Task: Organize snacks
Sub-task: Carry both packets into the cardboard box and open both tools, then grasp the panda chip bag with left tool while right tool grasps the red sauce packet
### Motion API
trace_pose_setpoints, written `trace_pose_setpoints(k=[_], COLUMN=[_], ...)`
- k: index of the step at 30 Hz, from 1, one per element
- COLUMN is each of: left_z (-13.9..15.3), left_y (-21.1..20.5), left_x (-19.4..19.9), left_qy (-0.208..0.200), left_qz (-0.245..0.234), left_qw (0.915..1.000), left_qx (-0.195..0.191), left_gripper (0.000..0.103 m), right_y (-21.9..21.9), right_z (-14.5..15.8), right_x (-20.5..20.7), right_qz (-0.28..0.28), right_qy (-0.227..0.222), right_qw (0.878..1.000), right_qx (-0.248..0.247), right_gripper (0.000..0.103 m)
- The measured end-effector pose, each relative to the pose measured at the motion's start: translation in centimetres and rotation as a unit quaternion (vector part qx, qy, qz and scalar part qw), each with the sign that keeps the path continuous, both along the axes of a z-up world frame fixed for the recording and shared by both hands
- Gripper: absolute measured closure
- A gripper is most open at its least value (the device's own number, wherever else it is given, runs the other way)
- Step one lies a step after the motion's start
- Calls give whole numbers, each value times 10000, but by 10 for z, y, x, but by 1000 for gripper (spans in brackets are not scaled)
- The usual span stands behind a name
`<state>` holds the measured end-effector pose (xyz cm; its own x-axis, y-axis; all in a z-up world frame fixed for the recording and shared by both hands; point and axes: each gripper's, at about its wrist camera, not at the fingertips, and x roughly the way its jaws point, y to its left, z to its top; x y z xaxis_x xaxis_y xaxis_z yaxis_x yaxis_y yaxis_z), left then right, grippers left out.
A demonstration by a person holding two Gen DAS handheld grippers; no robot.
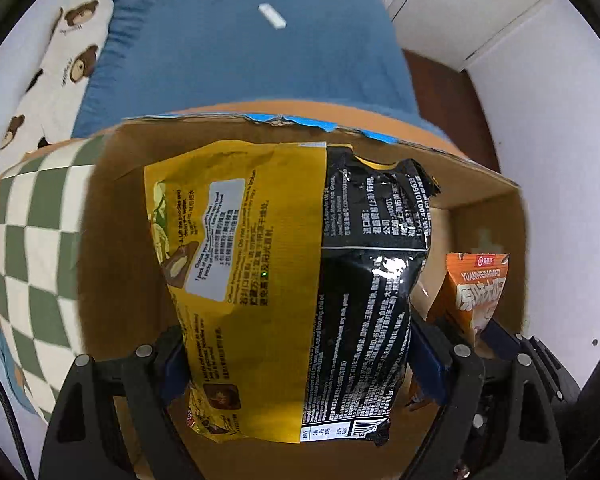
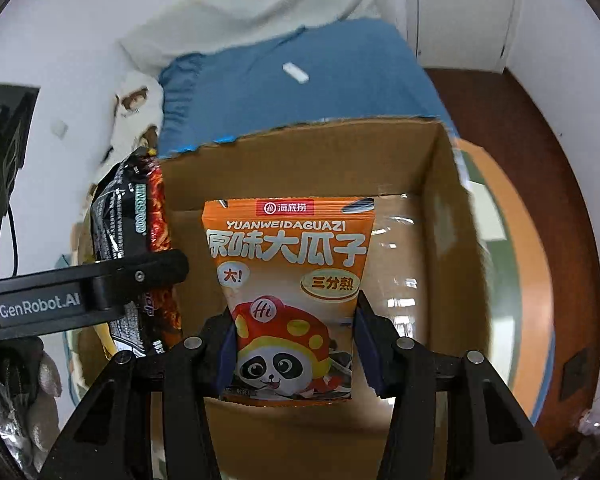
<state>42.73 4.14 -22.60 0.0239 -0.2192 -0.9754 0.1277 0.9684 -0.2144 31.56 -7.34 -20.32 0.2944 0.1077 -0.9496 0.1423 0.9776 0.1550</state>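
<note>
Cardboard box (image 2: 431, 216) is sitting on the table (image 2: 539, 280), w/ the bed (image 2: 300, 92) lying behind the box. Noodle pack (image 1: 292, 280) is hanging over the box's left half, seed packet (image 2: 292, 292) over the box's middle, to the right of the noodles. Small block (image 2: 296, 73) is lying on the bed, well behind the box.

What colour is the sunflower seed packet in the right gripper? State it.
Orange sunflower seed packet, white lettering, cartoon panda; clearest in the right wrist view.

A blue fitted bedsheet (image 1: 240, 52) carries a small white rectangular object (image 1: 272, 16). A bear-printed white pillow (image 1: 56, 64) lies beside it.
</note>
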Motion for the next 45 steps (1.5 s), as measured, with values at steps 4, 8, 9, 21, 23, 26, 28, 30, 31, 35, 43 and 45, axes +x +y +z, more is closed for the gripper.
trace_pose_setpoints(k=[4,8,9,21,23,26,28,30,31,35,43,45], left_z=[-28,-42,-43,-23,-15,0,13,22,31,58,113,115], left_y=[-11,-16,-15,11,13,17,20,23,26,37,62,73], left_x=[23,29,29,13,2,-17,-35,-45,-55,-80,-143,-157], left_qy=[304,505,501,-18,-202,-473,-625,-808,-915,-1217,-1787,-1809], left_qz=[-49,13,23,162,167,163,159,133,111,112,221,291], left_qw=[9995,9987,9987,9992,9986,9974,9968,9955,9948,9921,9837,9831], left_qx=[60,68,137,352,456,515,472,473,443,275,-22,-76], left_gripper=[14,11,10,2,2,2,2,2,2,2,2,2], right_y=[-5,-7,-7,0,4,10,13,13,13,20,39,43], right_z=[-33,-59,-65,-72,-67,-56,-47,-36,-29,-1,64,77], right_x=[31,53,57,52,46,35,25,13,5,-24,-83,-102], right_qz=[139,265,297,435,449,457,409,343,317,192,96,48], right_qy=[268,576,665,835,802,704,593,438,358,52,-692,-834], right_qw=[9995,9980,9973,9953,9953,9957,9963,9972,9976,9983,9960,9951], right_qx=[-100,-41,-11,-222,-317,-399,-465,-497,-508,-539,-566,-534], right_gripper=[50,43,27,7,7,7,7,7,7,7,7,7])
